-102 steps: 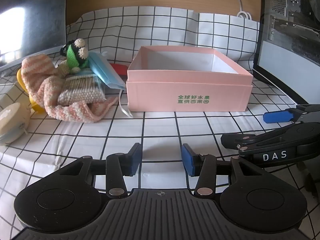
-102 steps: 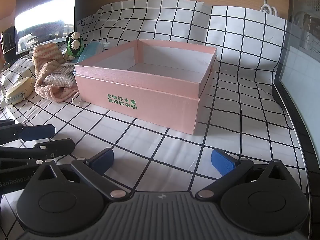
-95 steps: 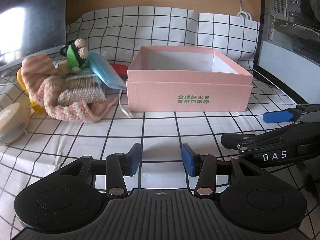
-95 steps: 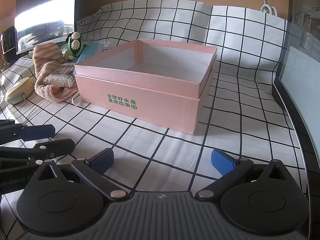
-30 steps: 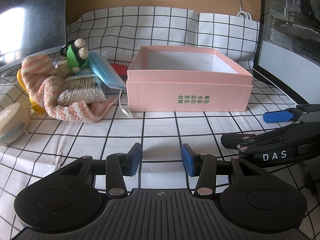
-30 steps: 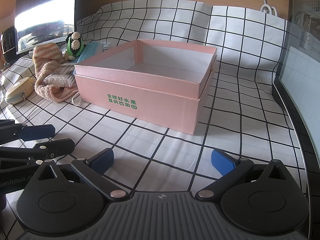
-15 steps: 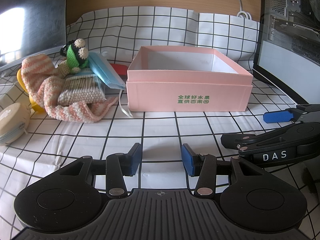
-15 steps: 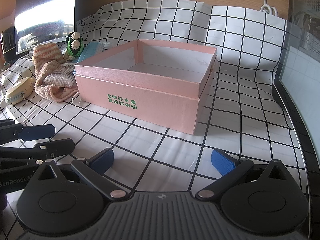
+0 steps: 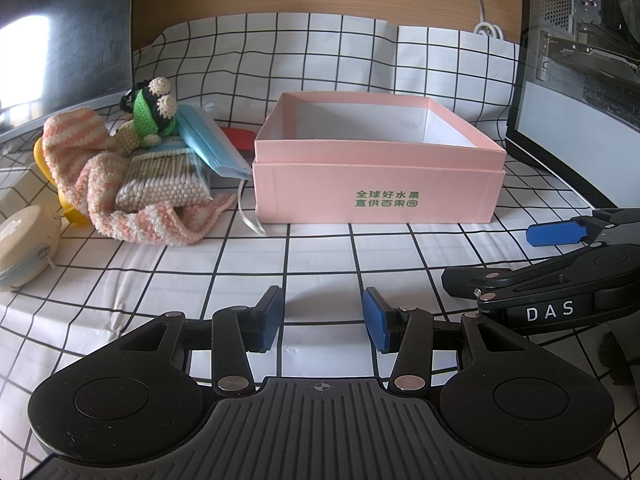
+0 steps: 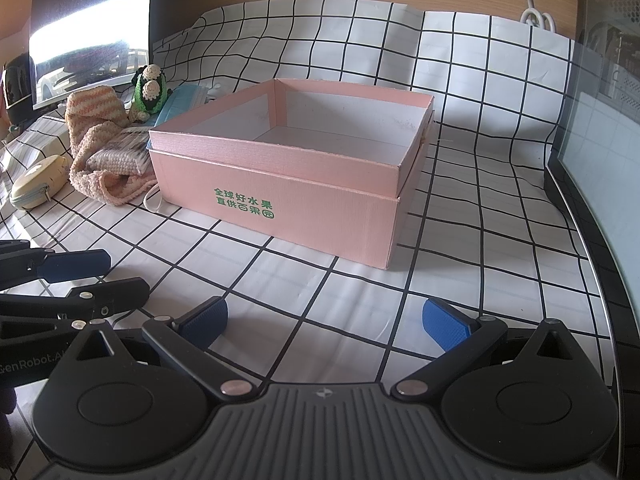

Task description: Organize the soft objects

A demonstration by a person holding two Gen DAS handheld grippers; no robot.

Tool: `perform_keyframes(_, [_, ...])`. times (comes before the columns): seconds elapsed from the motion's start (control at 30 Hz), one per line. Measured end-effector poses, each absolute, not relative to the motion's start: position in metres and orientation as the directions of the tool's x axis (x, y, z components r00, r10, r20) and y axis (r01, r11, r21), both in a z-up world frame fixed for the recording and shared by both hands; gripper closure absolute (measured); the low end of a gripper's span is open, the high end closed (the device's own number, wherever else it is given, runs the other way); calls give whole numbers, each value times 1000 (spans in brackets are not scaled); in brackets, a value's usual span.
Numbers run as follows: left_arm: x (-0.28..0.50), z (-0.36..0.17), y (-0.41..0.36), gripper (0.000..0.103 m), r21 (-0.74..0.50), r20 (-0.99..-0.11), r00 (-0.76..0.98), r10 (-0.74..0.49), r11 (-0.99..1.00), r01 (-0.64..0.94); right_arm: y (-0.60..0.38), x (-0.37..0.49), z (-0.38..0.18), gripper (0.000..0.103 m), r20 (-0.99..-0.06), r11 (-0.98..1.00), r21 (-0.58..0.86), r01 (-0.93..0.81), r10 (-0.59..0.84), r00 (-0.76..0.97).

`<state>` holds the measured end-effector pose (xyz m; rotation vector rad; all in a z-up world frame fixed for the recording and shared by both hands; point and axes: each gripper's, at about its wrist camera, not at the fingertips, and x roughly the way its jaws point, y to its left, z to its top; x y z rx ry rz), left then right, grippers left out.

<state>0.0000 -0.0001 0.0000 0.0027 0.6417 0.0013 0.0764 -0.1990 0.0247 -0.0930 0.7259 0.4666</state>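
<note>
An empty pink box [image 9: 378, 184] [image 10: 280, 196] with green lettering stands on the checked cloth. Left of it lies a heap: a pink-and-white striped knitted cloth [image 9: 120, 216] [image 10: 90, 152], a bag of cotton swabs [image 9: 164, 184], a blue face mask [image 9: 210, 144] and a green crocheted frog [image 9: 154, 108] [image 10: 148, 88]. A cream zip pouch [image 9: 22, 244] [image 10: 38, 182] lies nearer. My left gripper [image 9: 323, 318] is open and holds nothing, low over the cloth in front of the box. My right gripper [image 10: 324, 320] is open wider, also with nothing in it.
A red object [image 9: 238, 138] lies behind the mask and something yellow [image 9: 66, 200] sits under the knitted cloth. A dark monitor [image 9: 576, 92] stands at the right edge, a second screen [image 10: 88, 36] at the left. A white cable [image 9: 478, 8] hangs on the wooden wall.
</note>
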Motion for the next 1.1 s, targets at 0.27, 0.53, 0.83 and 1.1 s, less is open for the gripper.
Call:
perform_keyframes(0.27, [-1,23,39,55,-50,-622,774,-117,993,110,-200,81,31,0,-729,896,81,-438,353,587])
perform_keyframes(0.53, [11,73,213,56,51,-612,791,20,999,14,-185,77,35,0,-783,947,70,-313,247,571])
perform_keyframes(0.83, [29,76,347,59,-342,-619,757,-211,940,-17,-106,72,96,3,-716,951,3,-309,218,663])
perform_keyframes(1.1, [15,67,277,59,-405,-582,716,-385,901,155,32,165,144,38,-707,856,-53,-515,332,624])
